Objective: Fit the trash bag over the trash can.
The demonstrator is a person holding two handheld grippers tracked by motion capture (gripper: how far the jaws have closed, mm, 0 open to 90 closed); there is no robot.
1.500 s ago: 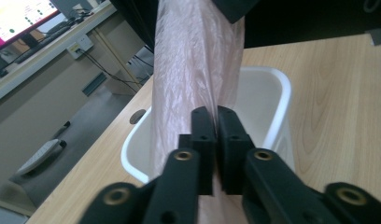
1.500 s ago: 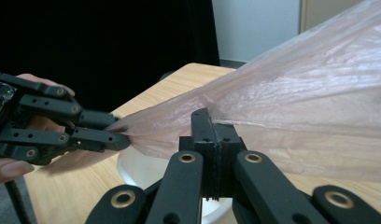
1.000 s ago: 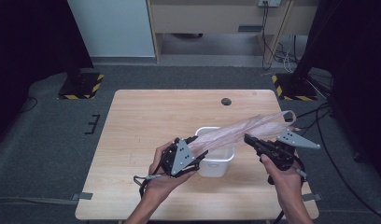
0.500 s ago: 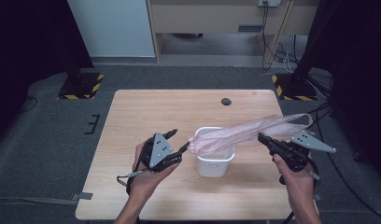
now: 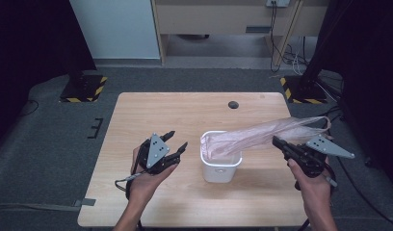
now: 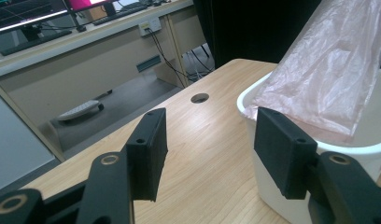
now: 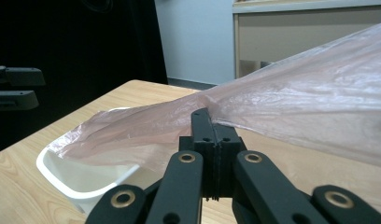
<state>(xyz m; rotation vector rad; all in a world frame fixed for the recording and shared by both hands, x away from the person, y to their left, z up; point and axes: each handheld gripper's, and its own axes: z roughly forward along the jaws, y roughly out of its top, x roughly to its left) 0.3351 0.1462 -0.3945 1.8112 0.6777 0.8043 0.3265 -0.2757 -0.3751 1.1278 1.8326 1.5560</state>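
High view: right gripper [image 5: 277, 142] pinches the thin pink plastic bag [image 5: 262, 134] over the white plastic tub [image 5: 220, 168]; left gripper [image 5: 175, 142] gapes empty. Tugging could tip the tub.

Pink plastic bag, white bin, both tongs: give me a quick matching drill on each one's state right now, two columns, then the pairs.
Things:
1. pink plastic bag
2. white bin
3. left tongs
4. right tongs

States:
A. jaws apart, nothing between them
B. jaws pressed together on thin film
C. stands on the wooden table
D. stretched from the bin out to the right tongs

Pairs: 1-D, 2-C, 3-A, 4-B
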